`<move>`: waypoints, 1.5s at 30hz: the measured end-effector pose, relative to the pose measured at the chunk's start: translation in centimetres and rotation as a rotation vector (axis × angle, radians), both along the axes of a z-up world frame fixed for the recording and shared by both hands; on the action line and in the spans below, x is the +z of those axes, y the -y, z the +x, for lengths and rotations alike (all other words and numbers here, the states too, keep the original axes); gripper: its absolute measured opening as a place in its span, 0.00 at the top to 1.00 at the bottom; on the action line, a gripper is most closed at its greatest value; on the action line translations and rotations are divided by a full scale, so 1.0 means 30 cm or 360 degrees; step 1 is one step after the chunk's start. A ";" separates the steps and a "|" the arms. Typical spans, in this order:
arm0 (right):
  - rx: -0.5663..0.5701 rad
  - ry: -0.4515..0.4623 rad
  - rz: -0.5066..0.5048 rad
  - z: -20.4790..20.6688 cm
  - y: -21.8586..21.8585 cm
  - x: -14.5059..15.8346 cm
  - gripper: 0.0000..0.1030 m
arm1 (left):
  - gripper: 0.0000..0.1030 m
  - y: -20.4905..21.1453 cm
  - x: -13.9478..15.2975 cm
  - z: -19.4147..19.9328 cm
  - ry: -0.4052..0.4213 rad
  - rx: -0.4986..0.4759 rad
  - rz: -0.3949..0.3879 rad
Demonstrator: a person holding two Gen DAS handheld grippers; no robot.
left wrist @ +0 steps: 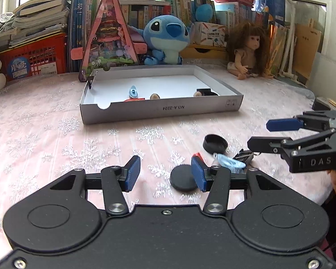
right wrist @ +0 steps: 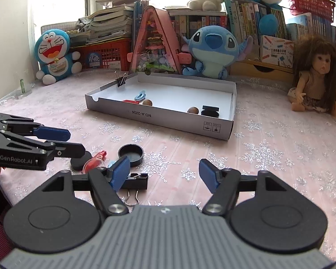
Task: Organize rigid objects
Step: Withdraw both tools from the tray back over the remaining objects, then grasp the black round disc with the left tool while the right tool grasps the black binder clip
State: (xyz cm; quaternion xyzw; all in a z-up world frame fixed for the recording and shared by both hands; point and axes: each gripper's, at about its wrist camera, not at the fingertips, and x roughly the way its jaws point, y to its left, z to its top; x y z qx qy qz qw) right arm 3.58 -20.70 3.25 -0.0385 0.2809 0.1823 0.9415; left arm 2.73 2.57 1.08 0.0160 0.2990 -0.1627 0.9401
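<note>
A shallow grey cardboard box [left wrist: 161,109] [right wrist: 168,121] sits mid-table and holds a blue clip [right wrist: 140,95], a red piece, two brown nuts [right wrist: 193,110] and stacked black discs [right wrist: 210,111]; a black binder clip [right wrist: 121,80] grips its left wall. In front lie a black cap [left wrist: 215,143] [right wrist: 131,154], a black disc [left wrist: 183,177] [right wrist: 79,161], a red clip [right wrist: 94,161], a light blue clip [left wrist: 228,162] and a black binder clip [right wrist: 134,181]. My left gripper [left wrist: 165,172] is open and empty, above the disc. My right gripper [right wrist: 164,173] is open and empty, beside the binder clip.
Behind the box stand a pink triangular toy house [left wrist: 108,38], a Stitch plush [left wrist: 168,38], a doll [left wrist: 246,49], a Doraemon plush [right wrist: 54,56], red baskets and stacked books. The table has a pink snowflake cloth [left wrist: 44,134].
</note>
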 end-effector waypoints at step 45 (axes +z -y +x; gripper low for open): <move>0.0038 -0.0013 -0.0081 -0.058 -0.059 -0.061 0.25 | 0.56 0.031 -0.067 -0.050 0.0067 -0.0031 0.0052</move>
